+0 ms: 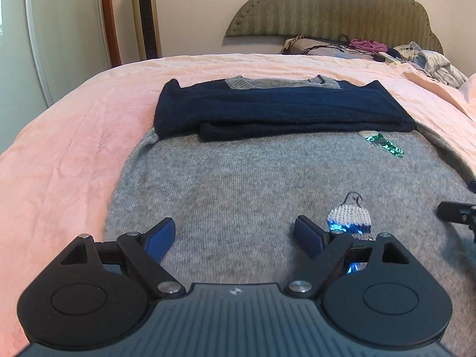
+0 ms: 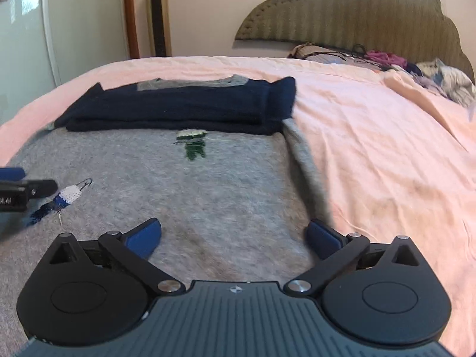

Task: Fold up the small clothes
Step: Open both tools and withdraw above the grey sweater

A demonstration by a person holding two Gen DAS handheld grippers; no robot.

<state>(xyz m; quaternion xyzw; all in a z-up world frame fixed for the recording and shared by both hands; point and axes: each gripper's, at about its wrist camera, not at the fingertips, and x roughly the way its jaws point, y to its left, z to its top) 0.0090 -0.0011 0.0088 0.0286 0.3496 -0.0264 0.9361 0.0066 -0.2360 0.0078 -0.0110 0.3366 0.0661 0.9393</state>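
Okay, current state:

1. Surface: bed with a wrinkled pink sheet (image 1: pixel 74 125). Olive scalloped headboard (image 1: pixel 333 9) at the far end, with a loose clothes pile (image 1: pixel 428 59) in front of it on the right.
2. Room: gold tower fan (image 1: pixel 145 15) against the far wall, white wardrobe door (image 1: pixel 44 29) at left.
3. Task item: grey sweater (image 1: pixel 238 178) lies flat mid-bed, navy sleeves (image 1: pixel 267 107) folded across its upper part just below the collar. Green sequin patch (image 1: pixel 385 145) and blue sequin patch (image 1: pixel 351 217) face up.
4. Left gripper (image 1: pixel 235 235): fingers spread wide, holding nothing, over the lower left of the sweater.
5. Right gripper (image 2: pixel 235 238): fingers likewise spread, empty, over the lower right, near the sweater's right edge (image 2: pixel 303 160).
6. Open room: bare sheet on both sides of the sweater, widest on the right.
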